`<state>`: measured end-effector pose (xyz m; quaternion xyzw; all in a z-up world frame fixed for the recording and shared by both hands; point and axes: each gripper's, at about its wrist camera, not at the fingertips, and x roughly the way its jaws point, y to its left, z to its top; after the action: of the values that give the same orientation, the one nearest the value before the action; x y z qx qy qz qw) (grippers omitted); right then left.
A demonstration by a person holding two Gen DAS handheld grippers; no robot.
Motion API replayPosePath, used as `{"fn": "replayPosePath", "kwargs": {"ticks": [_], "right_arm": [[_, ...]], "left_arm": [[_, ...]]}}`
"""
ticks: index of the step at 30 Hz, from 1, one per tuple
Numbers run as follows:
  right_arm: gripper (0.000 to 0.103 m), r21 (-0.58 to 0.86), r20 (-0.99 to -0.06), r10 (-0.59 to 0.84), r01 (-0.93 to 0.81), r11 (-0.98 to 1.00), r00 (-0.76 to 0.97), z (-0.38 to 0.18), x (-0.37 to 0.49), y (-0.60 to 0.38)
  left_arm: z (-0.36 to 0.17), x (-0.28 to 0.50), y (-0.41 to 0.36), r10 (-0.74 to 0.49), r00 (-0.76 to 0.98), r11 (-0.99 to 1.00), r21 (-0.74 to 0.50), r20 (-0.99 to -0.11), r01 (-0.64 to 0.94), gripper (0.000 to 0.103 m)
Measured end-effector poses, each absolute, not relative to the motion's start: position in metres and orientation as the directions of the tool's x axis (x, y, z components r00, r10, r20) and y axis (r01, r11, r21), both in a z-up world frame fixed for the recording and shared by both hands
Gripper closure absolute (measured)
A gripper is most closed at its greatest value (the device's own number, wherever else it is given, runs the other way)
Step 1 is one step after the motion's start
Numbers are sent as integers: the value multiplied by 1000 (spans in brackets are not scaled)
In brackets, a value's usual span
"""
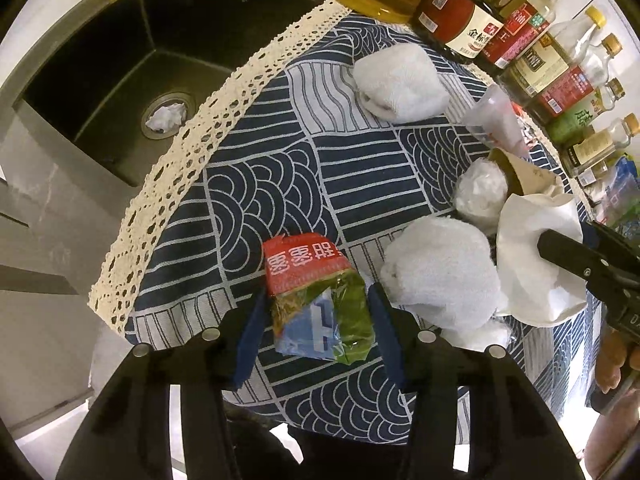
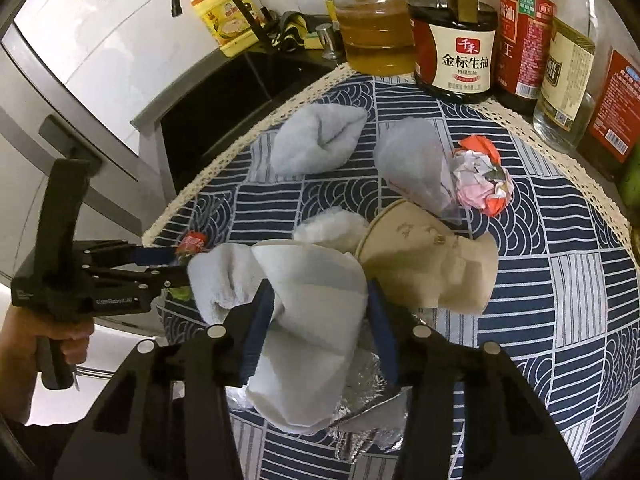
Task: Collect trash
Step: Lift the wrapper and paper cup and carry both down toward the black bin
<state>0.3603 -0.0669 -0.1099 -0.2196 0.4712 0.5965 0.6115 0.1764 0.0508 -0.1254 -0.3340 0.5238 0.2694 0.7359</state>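
Observation:
My left gripper is shut on a red and green snack wrapper, held over the blue patterned cloth. My right gripper is shut on a crumpled white paper sheet; it also shows in the left wrist view. Behind the sheet lie a squashed paper cup, a clear plastic bag and a crumpled red and pink paper ball. White towels lie on the cloth at the far side and nearer. Foil lies under the white sheet.
A black sink with a paper wad in its drain lies left of the cloth. Oil and sauce bottles line the back and right edge. A faucet and yellow detergent stand behind the sink.

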Motion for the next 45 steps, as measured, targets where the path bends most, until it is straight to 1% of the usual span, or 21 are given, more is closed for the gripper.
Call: {"fn": "replayPosePath", "kwargs": {"ticks": [12,19,30,45], "right_arm": [[56,301,-798,595,-919,254,-97,-78,364,-90],[56,287,-779,627,-903,320,-25,-59,351,-103],[56,262,-759,642,-851,456,110,-36,297,-127],[56,287,-771,609,-753,593,186,-51,209,-143]], "left_arm": [[-105,169,50,57,342,659,-222,-938,-719,55],[-87,165,48,49,389,712,-241,-920,-659,55],[-64,145,47,-12,475,810,-287,-880,-511,55],[-63,90,40,-128,511,878,-336,-850,-339,55]]}}
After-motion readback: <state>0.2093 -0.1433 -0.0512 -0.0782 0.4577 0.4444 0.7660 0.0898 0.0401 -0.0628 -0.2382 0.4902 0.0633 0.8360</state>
